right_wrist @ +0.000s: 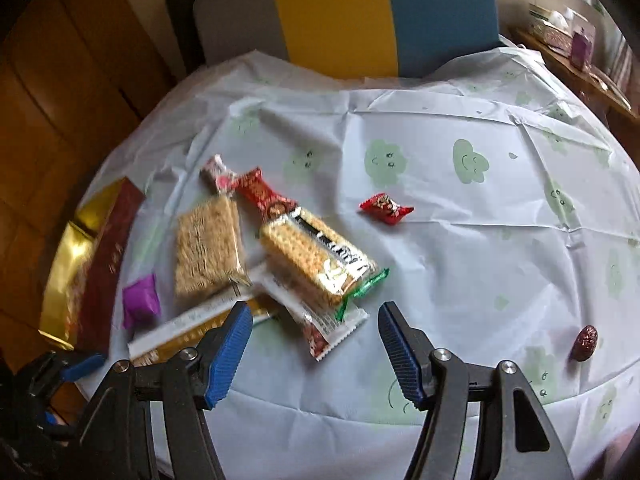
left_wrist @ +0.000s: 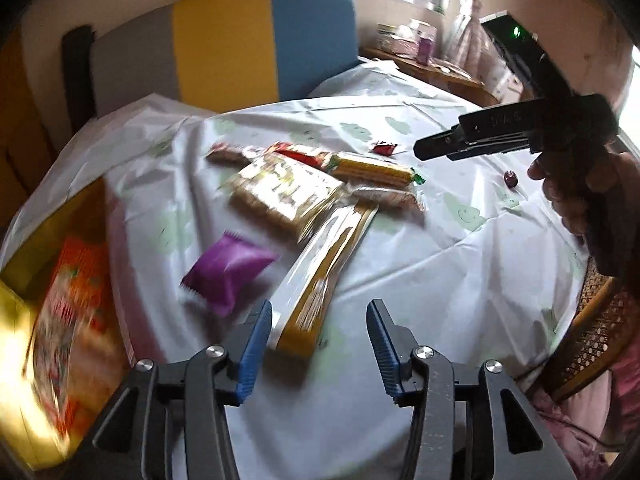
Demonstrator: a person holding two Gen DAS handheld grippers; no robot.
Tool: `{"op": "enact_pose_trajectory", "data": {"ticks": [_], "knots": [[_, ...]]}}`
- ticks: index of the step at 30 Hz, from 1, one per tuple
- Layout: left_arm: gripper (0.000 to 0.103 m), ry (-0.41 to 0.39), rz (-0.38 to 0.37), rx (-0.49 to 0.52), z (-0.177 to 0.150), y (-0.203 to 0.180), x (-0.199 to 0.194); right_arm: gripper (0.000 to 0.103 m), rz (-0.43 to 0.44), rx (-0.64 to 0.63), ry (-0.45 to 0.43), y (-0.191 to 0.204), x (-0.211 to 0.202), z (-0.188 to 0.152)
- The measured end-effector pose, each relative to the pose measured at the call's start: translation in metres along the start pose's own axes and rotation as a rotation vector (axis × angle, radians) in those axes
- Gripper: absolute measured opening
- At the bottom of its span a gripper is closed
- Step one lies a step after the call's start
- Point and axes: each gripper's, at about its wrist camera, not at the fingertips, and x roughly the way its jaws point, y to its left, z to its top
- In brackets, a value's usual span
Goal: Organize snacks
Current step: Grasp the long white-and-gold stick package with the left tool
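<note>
Snack packs lie in a heap on the table. In the left wrist view my left gripper (left_wrist: 320, 322) is open above the near end of a long gold and white packet (left_wrist: 320, 276); its pads touch nothing. A purple packet (left_wrist: 228, 270) lies just left of it, and a clear cracker pack (left_wrist: 280, 196) lies beyond. My right gripper (right_wrist: 316, 318) is also open and empty, hovering over a white and red packet (right_wrist: 328, 328) and a cracker pack with a green end (right_wrist: 316, 256). A small red candy (right_wrist: 385, 207) and a dark red date (right_wrist: 586, 342) lie apart to the right.
A gold and maroon box (right_wrist: 92, 264) stands at the table's left edge with an orange snack bag (left_wrist: 68, 320) in it. The tablecloth (right_wrist: 460, 240) is pale with green cloud faces. A padded grey, yellow and blue panel (left_wrist: 224, 40) stands behind, a wicker chair (left_wrist: 592, 340) at the right.
</note>
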Motion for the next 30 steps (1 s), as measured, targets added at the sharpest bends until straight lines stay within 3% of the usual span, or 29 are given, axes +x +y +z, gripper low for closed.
{"op": "enact_pose_trajectory", "data": {"ticks": [7, 15, 17, 22, 30], "knots": [[0.050, 0.079, -0.003, 0.096, 0.029, -0.009, 0.046, 0.067, 0.035, 0.040, -0.043, -0.008, -0.012, 0.004], [0.049, 0.152, -0.007, 0.142, 0.036, -0.019, 0.077, 0.067, 0.059, 0.066, -0.082, -0.012, -0.020, 0.009], [0.041, 0.173, -0.048, 0.135, 0.032, -0.024, 0.077, 0.067, 0.059, 0.069, -0.086, -0.013, -0.021, 0.009], [0.041, 0.158, -0.087, 0.103, 0.018, -0.031, 0.065, 0.067, 0.054, 0.066, -0.102, -0.012, -0.024, 0.010], [0.042, 0.161, -0.048, 0.052, 0.032, -0.030, 0.079, 0.067, 0.046, 0.069, -0.108, -0.013, -0.025, 0.010]]}}
